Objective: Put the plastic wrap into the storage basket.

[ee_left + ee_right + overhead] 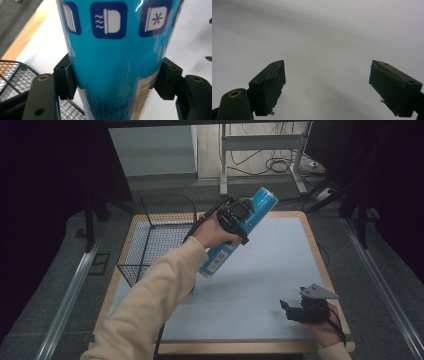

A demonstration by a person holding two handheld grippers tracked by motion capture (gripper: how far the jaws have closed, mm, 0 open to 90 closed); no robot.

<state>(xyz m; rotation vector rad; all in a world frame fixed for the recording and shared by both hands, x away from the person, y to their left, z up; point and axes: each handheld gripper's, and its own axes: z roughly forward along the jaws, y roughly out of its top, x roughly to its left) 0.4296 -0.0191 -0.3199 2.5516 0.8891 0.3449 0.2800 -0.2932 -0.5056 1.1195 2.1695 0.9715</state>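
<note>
Fingers [65, 78] of the left gripper [235, 220] are clamped hard on the blue tube [239, 231], one black pad on each flank, and the thing is up in the air, tilted, its far end pointing away over the back edge of the table [260, 285]. It hangs between the wire basket [150, 237] and the middle of the white mat, well clear of both. Over at the near right corner the right gripper [292, 307] sits low by the mat, its fingers [270, 86] spread wide with nothing between them, just pale surface ahead.

Now, how does that tube handle? Looks to me like a stiff round canister with a glossy printed wrap, so slippery is the worry: smooth curved wall, flat pads, only two narrow strips of contact. It seems light enough, judging by how easily one hand carries it at that angle. The grip sits around mid-body, which looks right for balance; nearer an end and it would want to swing.

What I can't make out: the tube's lower end is tucked behind the person's hand and sleeve from above, and the close view crops both ends. The small print is a blur. The basket's floor is half hidden behind its own mesh.
</note>
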